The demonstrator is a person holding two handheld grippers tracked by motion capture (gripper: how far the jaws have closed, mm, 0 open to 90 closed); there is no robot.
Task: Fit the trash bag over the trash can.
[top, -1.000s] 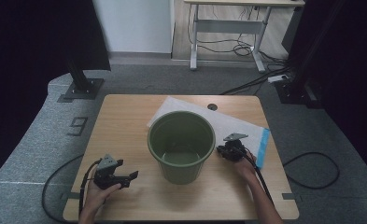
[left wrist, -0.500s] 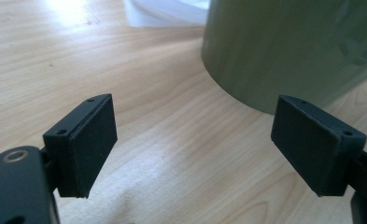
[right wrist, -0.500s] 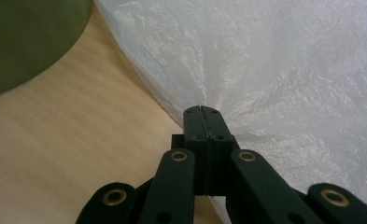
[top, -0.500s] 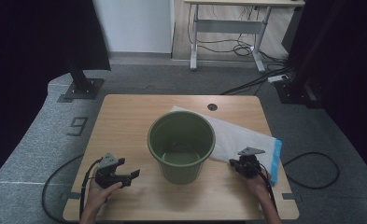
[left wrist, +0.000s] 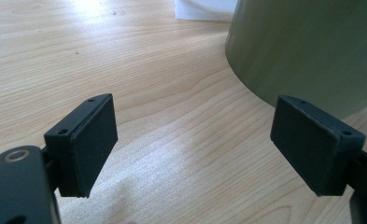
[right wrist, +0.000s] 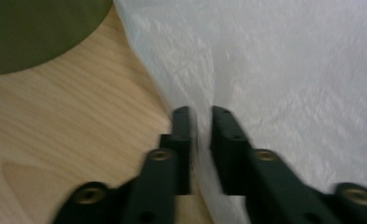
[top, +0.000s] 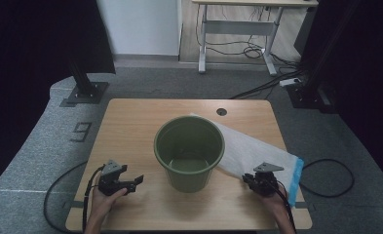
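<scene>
My right gripper (top: 261, 181) sits near the front right corner of the wooden table (top: 130, 122), on the near edge of the white plastic bag (top: 257, 148). Its jaws have just been opening, and in the right gripper view they stand a narrow gap apart with a raised fold of the bag (right wrist: 274, 70) running up between them; the picture is soft there, so I cannot say for certain whether the pads (right wrist: 182, 140) press the film, but the gap looks slack to me and I take the jaws as let go rather than pinching. From this gripper the bag spreads away ahead and to the right, lying flat on the table, with its blue-trimmed end (top: 296, 171) just to the outer side of my hand. Its far end runs behind the green bucket (top: 189, 146), which stands upright and empty just ahead and to the left of these jaws. My left gripper (top: 125, 181) rests near the front left of the table, held in my left hand (top: 101, 202), well apart from the bag. Its jaws stand wide apart with nothing between them but bare wood, and the bucket's side wall (left wrist: 312, 46) rises close ahead of its right jaw without touching it.
</scene>
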